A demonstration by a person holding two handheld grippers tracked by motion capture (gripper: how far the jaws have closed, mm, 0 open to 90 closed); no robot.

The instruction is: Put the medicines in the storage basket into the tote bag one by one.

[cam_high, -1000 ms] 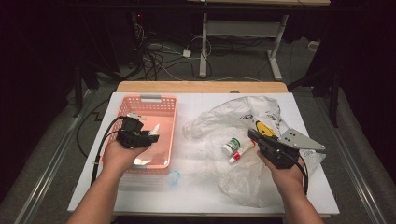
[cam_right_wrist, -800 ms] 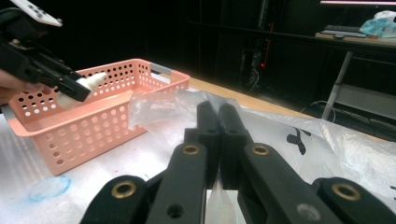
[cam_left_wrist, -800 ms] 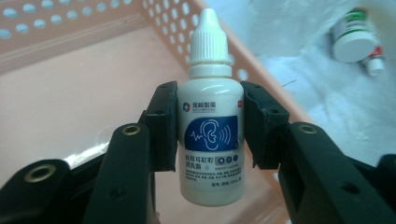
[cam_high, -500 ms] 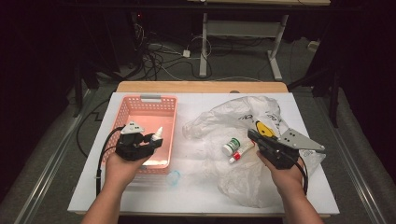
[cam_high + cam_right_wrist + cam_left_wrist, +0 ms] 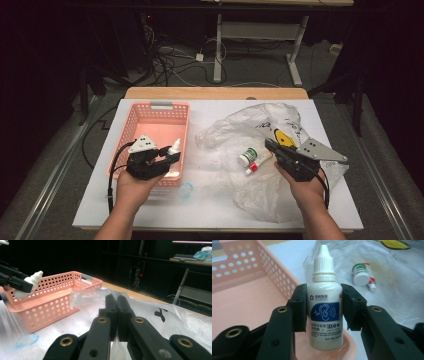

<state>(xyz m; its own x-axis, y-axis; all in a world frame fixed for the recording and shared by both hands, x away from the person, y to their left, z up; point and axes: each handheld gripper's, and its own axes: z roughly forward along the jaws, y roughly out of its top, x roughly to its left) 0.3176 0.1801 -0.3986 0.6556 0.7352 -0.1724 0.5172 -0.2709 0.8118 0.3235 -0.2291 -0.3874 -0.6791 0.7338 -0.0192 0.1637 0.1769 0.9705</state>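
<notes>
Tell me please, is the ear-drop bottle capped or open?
Capped: the ear-drop bottle wears its white pointed cap, gripped by the left gripper.

One dropper bottle (image 5: 323, 302), one basket (image 5: 150, 120), one plastic bag (image 5: 280, 195), one small jar (image 5: 246, 156), one tube (image 5: 258, 163).

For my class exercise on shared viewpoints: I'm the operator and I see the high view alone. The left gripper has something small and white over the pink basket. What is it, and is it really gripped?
Observer: It is a dropper bottle, white, with an ear drawn on its blue label. The left gripper has a pad pressed on each side of its body.
Operator: Is the bottle upright between the pads?
Observer: Yes, its capped tip points up along the jaws, and the basket floor lies behind and below it.
Operator: And the right gripper, on the plastic bag?
Observer: The right gripper has its jaws closed flat against each other, above the clear bag. I cannot tell whether any film is pinched between them.
</notes>
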